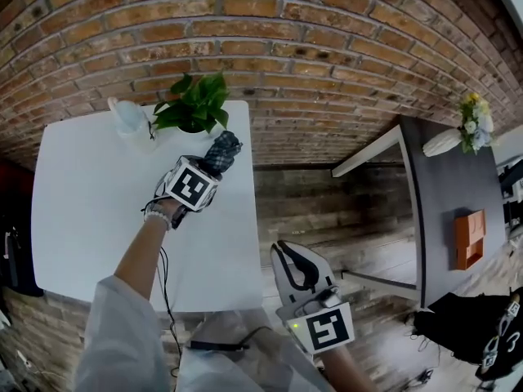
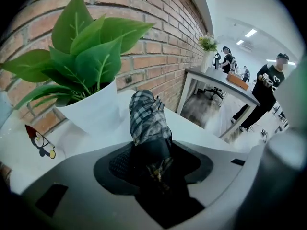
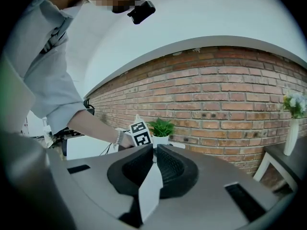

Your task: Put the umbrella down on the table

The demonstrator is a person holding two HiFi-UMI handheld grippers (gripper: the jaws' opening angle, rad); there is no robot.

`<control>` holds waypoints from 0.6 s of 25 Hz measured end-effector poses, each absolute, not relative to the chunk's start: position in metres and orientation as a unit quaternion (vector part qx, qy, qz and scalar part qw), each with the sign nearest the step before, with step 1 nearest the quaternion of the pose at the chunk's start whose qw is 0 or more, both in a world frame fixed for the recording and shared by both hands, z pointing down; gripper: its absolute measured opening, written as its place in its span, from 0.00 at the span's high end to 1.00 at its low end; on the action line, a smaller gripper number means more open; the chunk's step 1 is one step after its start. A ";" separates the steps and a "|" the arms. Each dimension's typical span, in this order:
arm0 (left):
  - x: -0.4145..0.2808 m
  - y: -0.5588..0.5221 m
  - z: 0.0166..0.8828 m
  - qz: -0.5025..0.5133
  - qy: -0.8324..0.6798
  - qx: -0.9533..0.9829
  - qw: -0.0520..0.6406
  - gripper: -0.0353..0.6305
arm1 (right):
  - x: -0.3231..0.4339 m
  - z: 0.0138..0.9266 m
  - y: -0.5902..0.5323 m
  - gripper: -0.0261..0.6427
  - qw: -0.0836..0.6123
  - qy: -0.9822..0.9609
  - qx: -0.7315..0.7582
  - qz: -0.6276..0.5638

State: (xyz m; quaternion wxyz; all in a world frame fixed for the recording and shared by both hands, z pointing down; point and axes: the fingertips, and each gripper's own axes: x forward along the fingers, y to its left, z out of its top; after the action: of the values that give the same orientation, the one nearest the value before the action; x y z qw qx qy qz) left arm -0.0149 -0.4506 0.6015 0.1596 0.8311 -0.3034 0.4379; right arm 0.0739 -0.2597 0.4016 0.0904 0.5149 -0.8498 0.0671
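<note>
A folded plaid umbrella sticks out of my left gripper, which is shut on it above the white table, close to a potted plant. In the left gripper view the umbrella runs forward from between the jaws of the left gripper, its tip just short of the plant's white pot; whether it touches the tabletop is hidden. My right gripper hangs off the table's right side over the floor, shut and empty. In its own view the right gripper points towards the plant.
A white jug stands left of the plant by the brick wall. At the right is a dark table with an orange box and a vase of flowers. People stand far off in the left gripper view.
</note>
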 end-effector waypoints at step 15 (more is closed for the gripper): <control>-0.031 -0.436 0.536 0.331 -0.351 0.864 0.143 0.58 | 0.061 0.392 -0.254 0.88 0.094 -0.854 0.509 0.052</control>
State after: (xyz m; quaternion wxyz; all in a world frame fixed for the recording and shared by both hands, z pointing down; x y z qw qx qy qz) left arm -0.0309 -0.4357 0.5363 0.1429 0.8640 -0.3514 0.3311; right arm 0.0615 -0.2538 0.3918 0.0942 0.5086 -0.8543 0.0520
